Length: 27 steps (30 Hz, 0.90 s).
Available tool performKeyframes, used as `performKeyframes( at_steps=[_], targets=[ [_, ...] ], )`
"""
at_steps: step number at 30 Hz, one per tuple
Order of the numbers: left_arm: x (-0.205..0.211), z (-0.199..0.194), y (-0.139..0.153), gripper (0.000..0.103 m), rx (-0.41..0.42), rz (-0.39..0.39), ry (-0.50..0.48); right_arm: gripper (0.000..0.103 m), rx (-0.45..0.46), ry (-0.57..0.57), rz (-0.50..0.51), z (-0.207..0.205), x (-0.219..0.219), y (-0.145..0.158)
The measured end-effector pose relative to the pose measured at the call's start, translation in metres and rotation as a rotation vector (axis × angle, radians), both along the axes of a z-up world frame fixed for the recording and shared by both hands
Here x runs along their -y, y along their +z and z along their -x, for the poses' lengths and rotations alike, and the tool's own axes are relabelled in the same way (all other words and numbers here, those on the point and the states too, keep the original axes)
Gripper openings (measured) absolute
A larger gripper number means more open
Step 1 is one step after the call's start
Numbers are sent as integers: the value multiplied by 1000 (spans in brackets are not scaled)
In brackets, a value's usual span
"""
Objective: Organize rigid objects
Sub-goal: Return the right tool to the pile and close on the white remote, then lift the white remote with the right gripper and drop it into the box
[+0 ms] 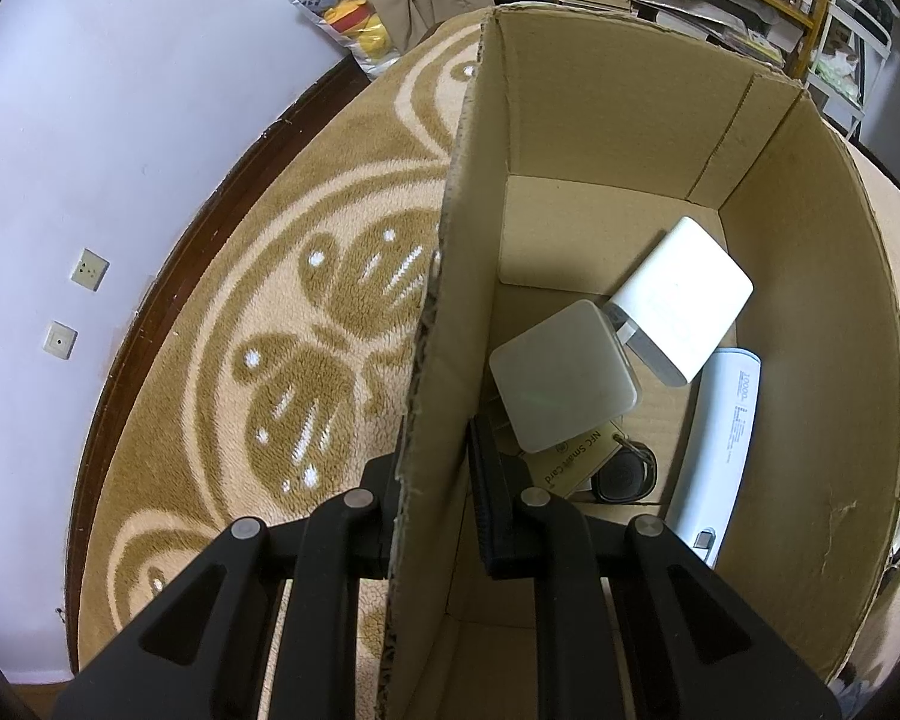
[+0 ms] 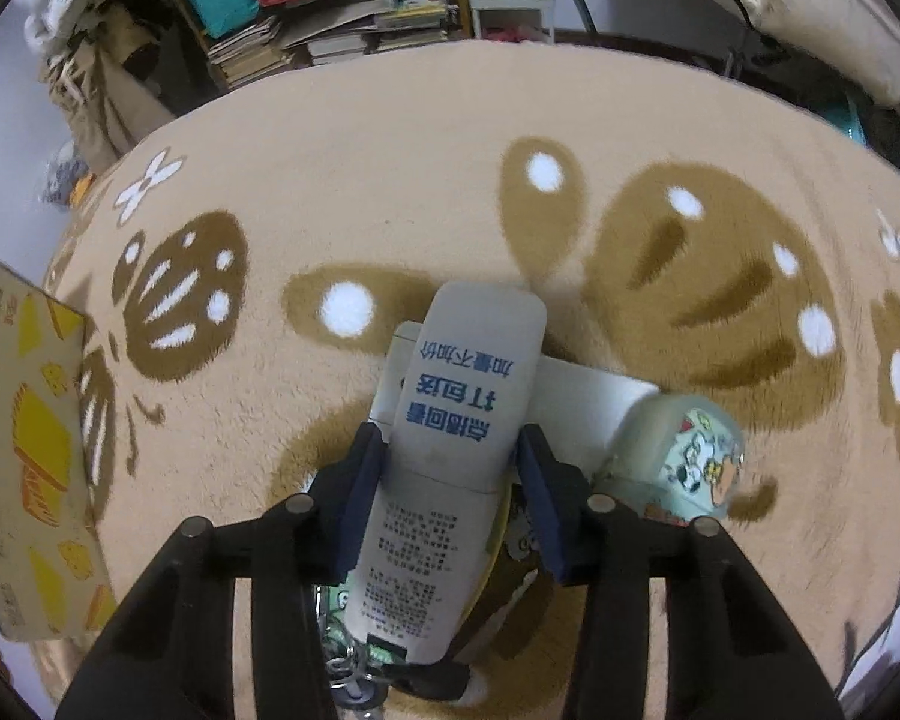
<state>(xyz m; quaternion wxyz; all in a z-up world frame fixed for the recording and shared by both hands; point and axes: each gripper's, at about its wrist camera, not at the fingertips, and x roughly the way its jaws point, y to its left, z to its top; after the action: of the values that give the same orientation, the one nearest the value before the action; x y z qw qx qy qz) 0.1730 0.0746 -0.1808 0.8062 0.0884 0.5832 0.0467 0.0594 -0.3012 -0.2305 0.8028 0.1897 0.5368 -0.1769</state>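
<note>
right tongs (image 2: 450, 456) straddle the white power bank (image 2: 450, 450), pads at its long sides, its length running along their reach, atop the rug's (image 2: 390, 192) pile; left tongs (image 1: 432, 480) clamp the box wall (image 1: 444, 324).

The white box (image 2: 468, 468) hides most of the clutter beneath it. The power bank's (image 1: 717, 456) small print is unreadable. The yellow-printed carton (image 2: 24, 456) is cut off by the picture's left edge.

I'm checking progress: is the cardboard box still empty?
Not empty. The box holds two white chargers, a white power bank, a card and a small dark item.
</note>
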Motion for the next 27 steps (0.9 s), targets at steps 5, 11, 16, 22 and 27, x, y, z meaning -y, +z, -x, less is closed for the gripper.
performKeyframes(
  at_steps=[5, 11, 16, 22, 27],
  targets=[
    [0, 0, 0, 14, 0, 1, 1, 53, -5, 50, 57, -5, -7, 0],
    [0, 0, 0, 15, -1, -1, 2, 52, -23, 105, 131, -11, -15, -2],
    [0, 0, 0, 15, -1, 0, 4, 46, 9, 109, 112, -13, -19, 2],
    [0, 0, 0, 15, -1, 1, 2, 45, 51, 93, 84, -12, -19, 7],
    [0, 1, 0, 15, -1, -3, -1, 45, 88, 82, 43, -11, -14, 15]
  ],
)
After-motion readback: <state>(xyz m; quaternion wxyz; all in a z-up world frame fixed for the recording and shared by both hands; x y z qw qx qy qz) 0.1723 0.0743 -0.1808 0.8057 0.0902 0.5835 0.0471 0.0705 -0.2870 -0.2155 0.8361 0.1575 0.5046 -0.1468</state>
